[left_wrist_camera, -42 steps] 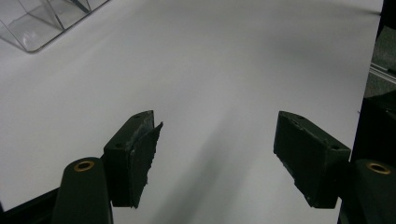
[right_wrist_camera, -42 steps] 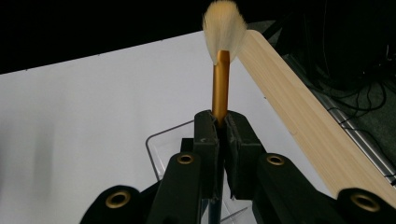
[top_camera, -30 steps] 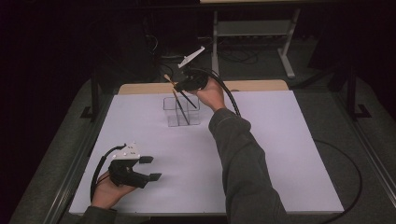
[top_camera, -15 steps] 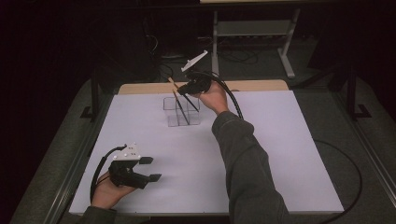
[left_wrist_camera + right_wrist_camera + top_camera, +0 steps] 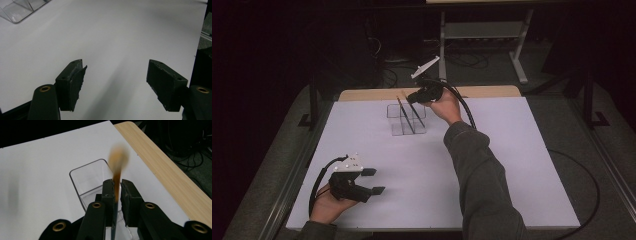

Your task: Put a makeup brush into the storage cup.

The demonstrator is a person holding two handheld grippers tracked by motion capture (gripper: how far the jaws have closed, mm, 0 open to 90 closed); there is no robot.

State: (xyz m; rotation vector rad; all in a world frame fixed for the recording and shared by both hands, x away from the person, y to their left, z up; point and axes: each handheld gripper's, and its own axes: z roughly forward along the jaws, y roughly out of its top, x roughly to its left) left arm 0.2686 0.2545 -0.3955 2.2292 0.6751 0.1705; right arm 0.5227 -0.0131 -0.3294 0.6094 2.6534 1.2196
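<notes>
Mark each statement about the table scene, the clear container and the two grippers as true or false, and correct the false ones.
1. The right gripper has a thin brown stick between its fingers. True.
2. The left gripper grips a stick. False: its fingers are apart over bare white tabletop.
3. The clear container stands at the far side of the table. True.
4. The container is empty. False: two thin sticks lean in it.
5. The left gripper hovers over the container. False: it sits near the front left edge.

In the right gripper view the brush (image 5: 117, 170) blurs at its brown tip, its lower handle hidden between the jaws. The clear holder (image 5: 20, 10) is cut off (top left corner) in the left gripper view.
</notes>
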